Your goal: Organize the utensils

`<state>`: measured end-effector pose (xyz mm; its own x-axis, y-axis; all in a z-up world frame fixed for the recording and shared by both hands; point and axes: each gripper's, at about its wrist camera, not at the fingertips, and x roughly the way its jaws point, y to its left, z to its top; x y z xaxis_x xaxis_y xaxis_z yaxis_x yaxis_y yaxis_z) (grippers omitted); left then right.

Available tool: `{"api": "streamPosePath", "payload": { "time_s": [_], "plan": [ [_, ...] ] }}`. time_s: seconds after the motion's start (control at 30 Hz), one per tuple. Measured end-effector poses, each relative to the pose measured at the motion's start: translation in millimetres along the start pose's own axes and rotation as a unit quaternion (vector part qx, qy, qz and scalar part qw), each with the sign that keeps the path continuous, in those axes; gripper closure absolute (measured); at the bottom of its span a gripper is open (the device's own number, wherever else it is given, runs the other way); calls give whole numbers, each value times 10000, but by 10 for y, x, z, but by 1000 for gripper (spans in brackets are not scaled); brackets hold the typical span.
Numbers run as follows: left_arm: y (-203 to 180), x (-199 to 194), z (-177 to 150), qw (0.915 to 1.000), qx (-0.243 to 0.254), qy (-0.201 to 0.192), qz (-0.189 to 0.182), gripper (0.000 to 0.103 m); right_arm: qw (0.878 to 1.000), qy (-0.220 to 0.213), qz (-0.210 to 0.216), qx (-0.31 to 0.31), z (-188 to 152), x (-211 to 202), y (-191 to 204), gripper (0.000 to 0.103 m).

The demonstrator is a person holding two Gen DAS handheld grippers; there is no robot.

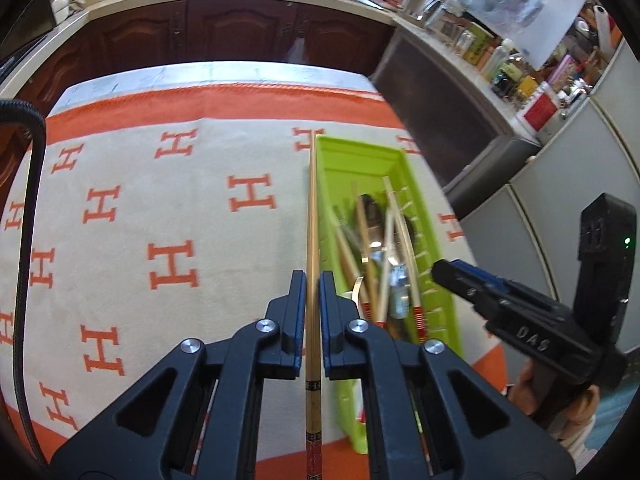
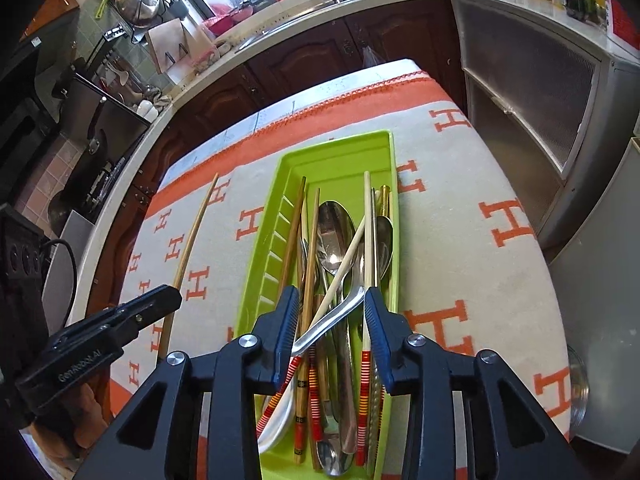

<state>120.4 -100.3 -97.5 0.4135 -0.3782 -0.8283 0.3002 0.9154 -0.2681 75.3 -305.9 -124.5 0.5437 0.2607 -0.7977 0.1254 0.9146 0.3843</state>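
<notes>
Left wrist view: left gripper [image 1: 313, 280] jaws pinched chopstick [image 1: 312, 240] beside green tray [image 1: 360, 152]; right gripper [image 2: 332, 300] jaws spread over tray's utensils — chopstick likely binned next, needing alignment lengthwise.

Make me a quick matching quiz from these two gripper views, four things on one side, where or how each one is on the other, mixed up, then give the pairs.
Column one:
1. left gripper
2. right gripper
3. green tray
4. large metal spoon

Column two:
A. lies on the H-patterned cloth
B. jaws apart above the pile of utensils
C. shut on a single bamboo chopstick
D. lies inside the tray among chopsticks

Pairs: 1-C, 2-B, 3-A, 4-D
</notes>
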Motion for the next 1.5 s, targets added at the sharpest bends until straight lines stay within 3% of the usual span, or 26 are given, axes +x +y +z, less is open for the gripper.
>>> {"api": "streamPosePath", "payload": {
  "time_s": [0.33, 0.63, 0.97, 1.07, 1.13, 1.3, 1.5],
  "plan": [
    [-448, 275, 121, 9987, 87, 373, -328, 99, 9993, -278, 107, 222, -76, -285, -137, 68],
    [-475, 593, 81, 9985, 219, 490, 122, 99, 9992, -291, 113, 249, -152, -328, -226, 67],
    [-438, 499, 24, 9977, 364, 471, 326, 96, 9996, -208, 132, 150, -200, -250, -180, 67],
    [-413, 414, -11, 9977, 389, 411, 379, 77, 9997, -198, 133, 86, -207, -231, -136, 67],
    [-392, 330, -31, 9980, 392, 290, 395, 57, 9997, -188, 124, 34, -213, -226, -94, 67],
    [-338, 114, -71, 9978, 439, 42, 485, 55, 9997, -169, 144, -63, -229, -234, -7, 67],
    [-248, -44, -159, 9979, 385, 34, 517, 51, 9995, -195, 144, -179, -265, -280, 120, 67]
  ]
}}
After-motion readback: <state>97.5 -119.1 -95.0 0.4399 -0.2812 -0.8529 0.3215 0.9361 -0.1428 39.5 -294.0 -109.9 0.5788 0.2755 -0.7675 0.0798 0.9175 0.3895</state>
